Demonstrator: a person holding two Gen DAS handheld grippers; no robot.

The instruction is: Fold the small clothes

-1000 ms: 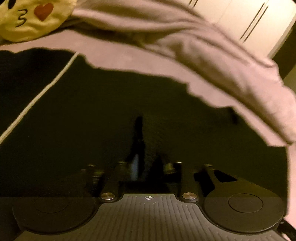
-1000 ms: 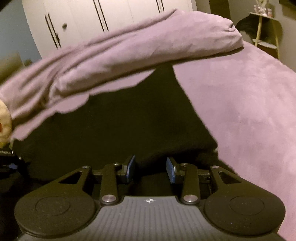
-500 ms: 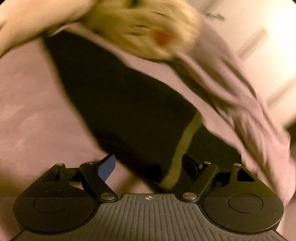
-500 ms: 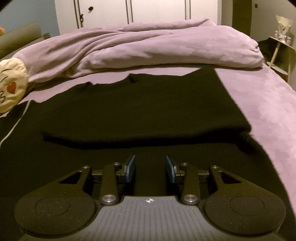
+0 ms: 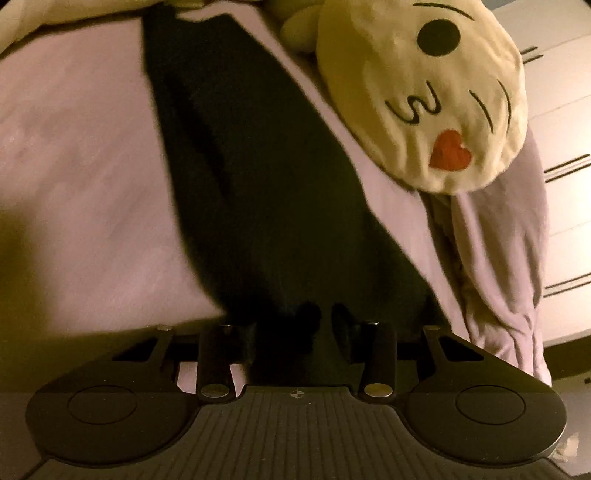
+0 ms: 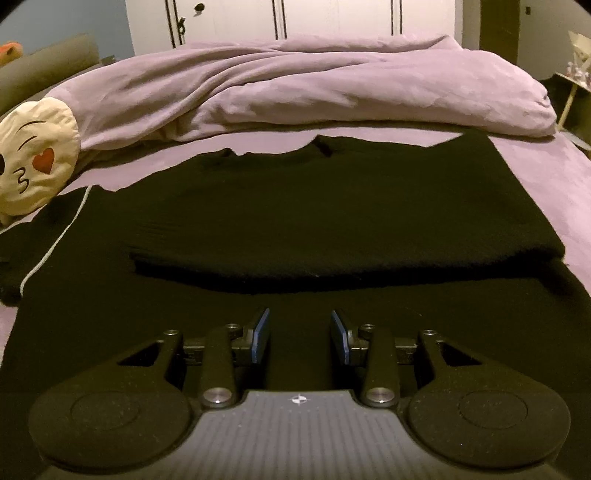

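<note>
A black garment (image 6: 332,221) lies spread on the purple bed, with one flap folded over its middle and a thin white cord (image 6: 55,236) along its left part. My right gripper (image 6: 299,332) hovers open and empty over the garment's near edge. In the left wrist view a long black strip of the garment (image 5: 258,166) runs away from the camera across the sheet. My left gripper (image 5: 325,325) has its jaws close together around the near end of that strip; black cloth hides the fingertips.
A yellow kissing-face emoji pillow (image 5: 424,96) lies right of the strip and also shows in the right wrist view (image 6: 33,158). A bunched purple duvet (image 6: 314,92) lies across the far side of the bed. White wardrobe doors (image 6: 332,16) stand behind. A small shelf (image 6: 576,74) stands at the right.
The left gripper swung from over the garment's body to its left strip, opened wide, then closed on the strip's end. The right gripper pulled back and stayed open.
</note>
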